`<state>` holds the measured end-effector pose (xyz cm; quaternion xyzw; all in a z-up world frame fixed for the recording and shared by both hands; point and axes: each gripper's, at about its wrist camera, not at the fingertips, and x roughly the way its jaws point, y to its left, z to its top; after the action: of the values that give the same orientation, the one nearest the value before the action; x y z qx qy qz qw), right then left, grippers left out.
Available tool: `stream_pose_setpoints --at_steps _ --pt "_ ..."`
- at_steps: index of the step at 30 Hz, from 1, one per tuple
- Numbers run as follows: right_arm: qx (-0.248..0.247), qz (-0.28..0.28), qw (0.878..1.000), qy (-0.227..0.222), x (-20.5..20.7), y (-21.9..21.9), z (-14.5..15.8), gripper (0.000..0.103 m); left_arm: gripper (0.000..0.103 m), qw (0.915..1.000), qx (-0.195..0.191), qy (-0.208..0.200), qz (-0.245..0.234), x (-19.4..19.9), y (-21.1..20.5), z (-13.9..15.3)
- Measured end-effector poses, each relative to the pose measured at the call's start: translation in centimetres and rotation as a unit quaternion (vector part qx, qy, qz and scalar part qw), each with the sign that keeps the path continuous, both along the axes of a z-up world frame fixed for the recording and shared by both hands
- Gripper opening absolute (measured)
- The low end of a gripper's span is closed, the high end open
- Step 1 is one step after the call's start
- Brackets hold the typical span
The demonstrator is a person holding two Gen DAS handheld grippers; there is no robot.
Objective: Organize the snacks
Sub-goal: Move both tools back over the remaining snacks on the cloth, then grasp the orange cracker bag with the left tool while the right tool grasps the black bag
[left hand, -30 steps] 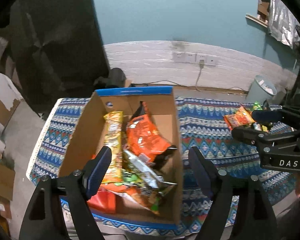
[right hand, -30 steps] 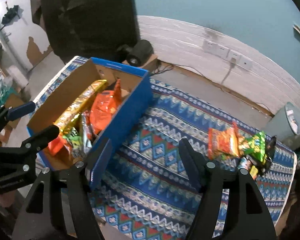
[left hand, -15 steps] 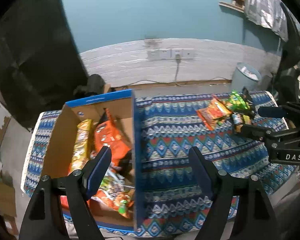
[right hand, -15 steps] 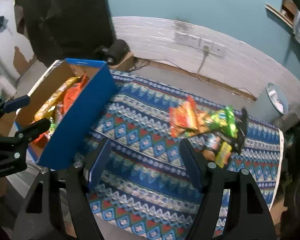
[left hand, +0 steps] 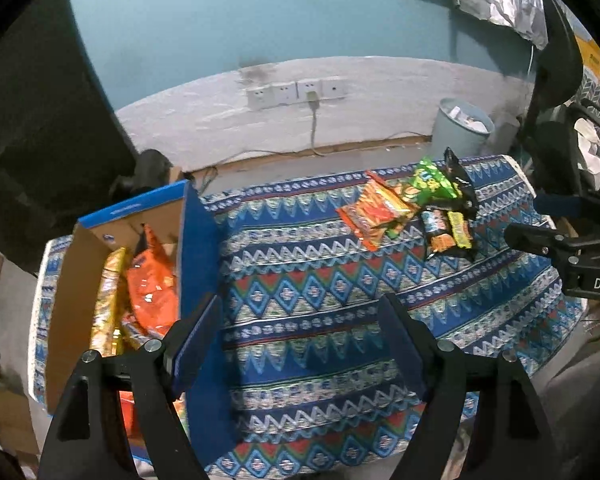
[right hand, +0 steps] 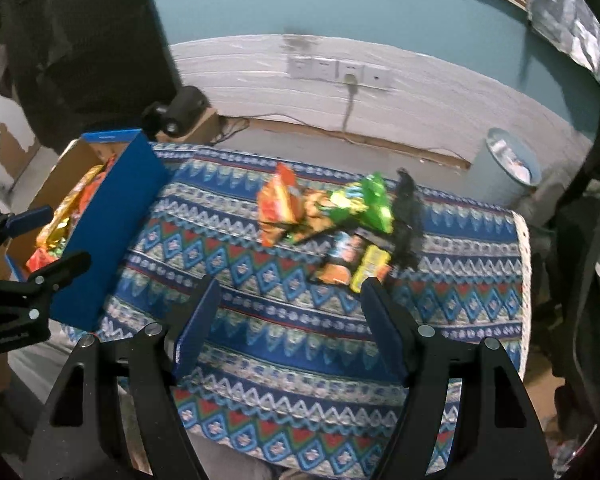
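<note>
From the left wrist camera, the left gripper (left hand: 300,332) hangs over the near edge of the table with the blue zigzag-patterned cloth (left hand: 312,280), its two blue-padded fingers spread wide with nothing between them. On the left stands the open blue cardboard box (left hand: 198,240), which already holds an orange foil bag (left hand: 152,284) and a long yellow packet (left hand: 108,300). Far right on the cloth lies a loose heap of snack packets (left hand: 416,208) (orange, green, black and yellow wrappers, overlapping). The right gripper (left hand: 560,236) shows at the right edge, beside the heap and apart from it.

From the right wrist camera, the right gripper (right hand: 290,320) is likewise wide open and empty, with the snack heap (right hand: 340,220) just beyond its fingers. The box (right hand: 108,220) sits far left, well apart from the heap. The left gripper (right hand: 28,256) pokes in at the left edge, near the box.
</note>
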<state>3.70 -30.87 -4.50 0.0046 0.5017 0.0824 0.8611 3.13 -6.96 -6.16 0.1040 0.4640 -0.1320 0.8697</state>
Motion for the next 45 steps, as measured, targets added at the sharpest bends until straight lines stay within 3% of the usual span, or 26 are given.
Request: stream_pose_setpoints --at_steps 10,22,36,45 --pt "-0.013 -0.014 1.000 0.014 1.9 -4.3 0.7 0.073 0.081 0.9994 -0.002 0.026 -0.024 2.4 -3.8 0.4" --pt "-0.045 -0.020 0.998 0.039 6.9 -8.2 0.2 0.073 0.081 0.9979 0.015 0.049 -0.041 8.7 -7.8 -0.2" --pt "-0.015 -0.043 0.994 0.097 13.1 -9.6 -7.1 0.073 0.082 0.9936 -0.005 0.113 -0.005 14.9 -10.2 -6.1" --pt "-0.011 -0.037 0.992 0.116 15.1 -9.4 -9.7 0.073 0.081 0.9889 -0.022 0.145 0.019 17.0 -11.8 -9.0"
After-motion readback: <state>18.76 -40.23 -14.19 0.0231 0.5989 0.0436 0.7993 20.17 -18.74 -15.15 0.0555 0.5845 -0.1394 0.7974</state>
